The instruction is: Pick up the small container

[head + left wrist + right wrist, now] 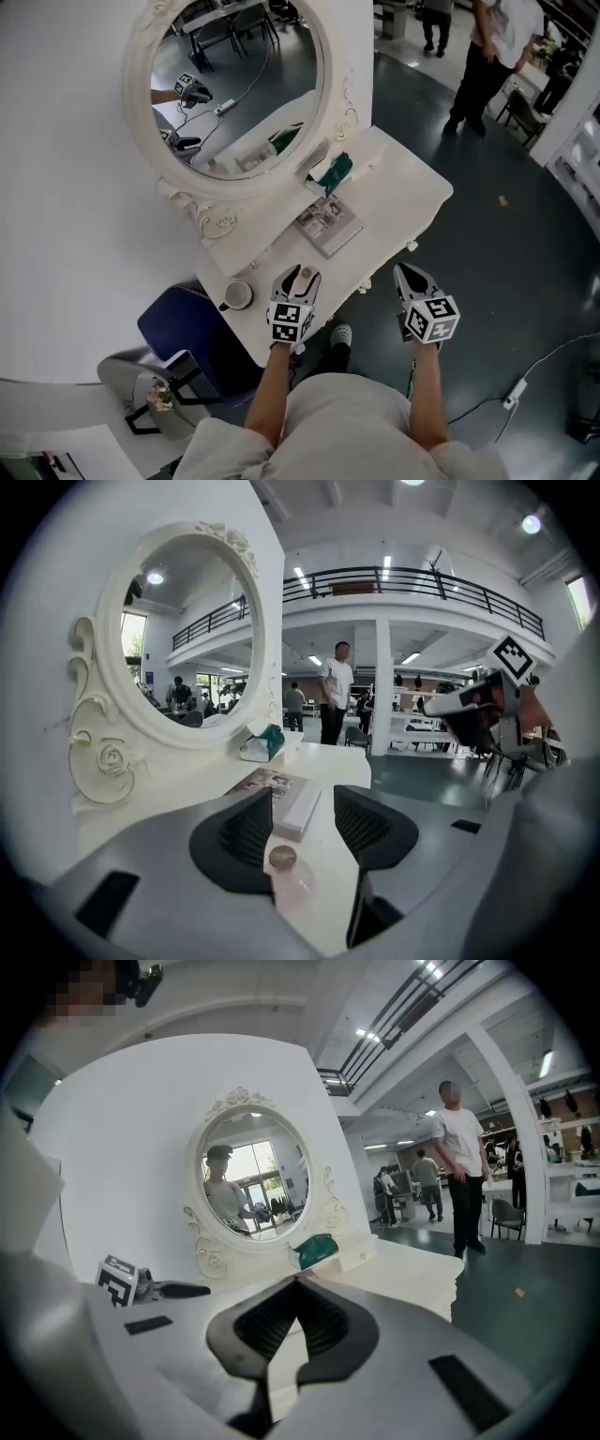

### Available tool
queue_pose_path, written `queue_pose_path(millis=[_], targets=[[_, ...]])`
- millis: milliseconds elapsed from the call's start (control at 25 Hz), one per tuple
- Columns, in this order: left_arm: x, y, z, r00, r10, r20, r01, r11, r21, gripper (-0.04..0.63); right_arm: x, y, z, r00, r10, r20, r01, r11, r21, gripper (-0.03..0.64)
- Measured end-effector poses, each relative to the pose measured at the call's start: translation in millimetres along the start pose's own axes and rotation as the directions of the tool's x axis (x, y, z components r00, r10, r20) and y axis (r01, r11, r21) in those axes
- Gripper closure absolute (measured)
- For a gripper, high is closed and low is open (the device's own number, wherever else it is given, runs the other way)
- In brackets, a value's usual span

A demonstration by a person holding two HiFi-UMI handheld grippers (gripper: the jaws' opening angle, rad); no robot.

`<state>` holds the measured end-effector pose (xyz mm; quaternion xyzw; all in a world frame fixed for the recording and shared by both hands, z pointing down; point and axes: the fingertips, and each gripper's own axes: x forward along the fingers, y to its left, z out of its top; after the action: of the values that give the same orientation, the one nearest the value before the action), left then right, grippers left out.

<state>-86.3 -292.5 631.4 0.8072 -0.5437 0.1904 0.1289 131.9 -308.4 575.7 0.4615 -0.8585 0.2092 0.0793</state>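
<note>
Two grippers sit at the front edge of the white vanity table (pixel 398 197). The left gripper (pixel 300 277) has its jaws spread, and the small container (pixel 286 878), pinkish with a brown cap, stands on the tabletop between them, nearer the left jaw and not clamped. The right gripper (pixel 296 1281) has its jaws pressed together on nothing, just off the table edge over the dark floor (pixel 506 262).

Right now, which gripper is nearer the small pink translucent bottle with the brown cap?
Left. The left gripper has the pink bottle standing between its open jaws; the right gripper is shut, off the white table's edge, to the bottle's right.
</note>
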Motion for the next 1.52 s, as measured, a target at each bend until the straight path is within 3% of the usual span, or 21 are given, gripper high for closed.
queue_pose_path(millis=[160, 680, 840, 1120, 1520], targets=[[21, 6, -21, 0.999, -0.04, -0.034, 0.04, 0.999, 0.016, 0.373, 25, 1, 4, 1.0, -0.003, -0.009, 0.003, 1.0, -0.004, 0.603], [60, 13, -70, 0.986, -0.168, -0.008, 0.167, 0.986, -0.016, 0.379, 69, 12, -14, 0.996, 0.005, -0.087, -0.008, 0.999, -0.032, 0.602], [64, 10, -89, 0.989, -0.148, -0.021, 0.149, 0.988, 0.034, 0.387, 75, 8, -13, 0.995, -0.002, -0.097, -0.002, 0.999, -0.041, 0.603], [66, 12, -91, 0.992, -0.121, 0.025, 0.119, 0.99, 0.078, 0.405, 78, 10, -15, 0.992, -0.004, -0.127, -0.004, 0.998, -0.066, 0.603], [66, 14, -90, 0.993, -0.106, 0.047, 0.104, 0.994, 0.032, 0.428, 91, 22, -25, 0.983, 0.025, -0.182, -0.04, 0.996, -0.078, 0.603]])
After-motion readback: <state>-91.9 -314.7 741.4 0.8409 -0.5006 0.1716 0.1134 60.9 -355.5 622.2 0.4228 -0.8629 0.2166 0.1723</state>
